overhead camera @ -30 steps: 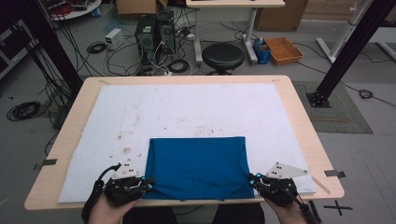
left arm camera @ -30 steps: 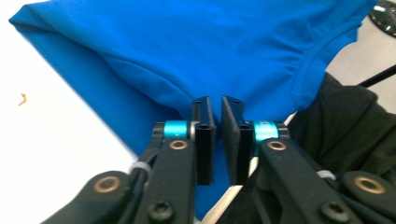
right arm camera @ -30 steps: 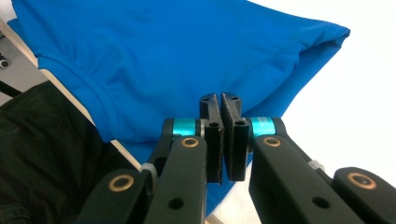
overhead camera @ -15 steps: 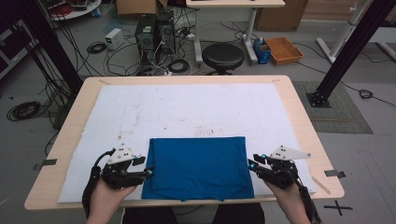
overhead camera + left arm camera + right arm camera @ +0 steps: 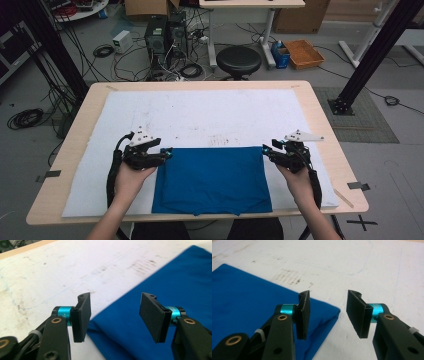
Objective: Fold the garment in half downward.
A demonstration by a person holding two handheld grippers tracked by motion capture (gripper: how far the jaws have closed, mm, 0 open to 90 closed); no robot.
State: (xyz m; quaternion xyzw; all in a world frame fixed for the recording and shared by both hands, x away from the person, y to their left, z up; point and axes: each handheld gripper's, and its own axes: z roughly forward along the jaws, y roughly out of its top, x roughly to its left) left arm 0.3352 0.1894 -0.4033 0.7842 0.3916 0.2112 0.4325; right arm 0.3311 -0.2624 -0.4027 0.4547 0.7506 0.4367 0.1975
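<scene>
One folded blue cloth, soft and rectangular, lies flat on the white mat at the wooden worktop's near edge. Two tools: left tool and right tool, jaws apart, just been opening, gripping nothing, at the cloth's far corners.

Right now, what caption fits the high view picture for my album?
Two open black grippers, left and right, sit at the far corners of a folded blue cloth on a white mat.
</scene>
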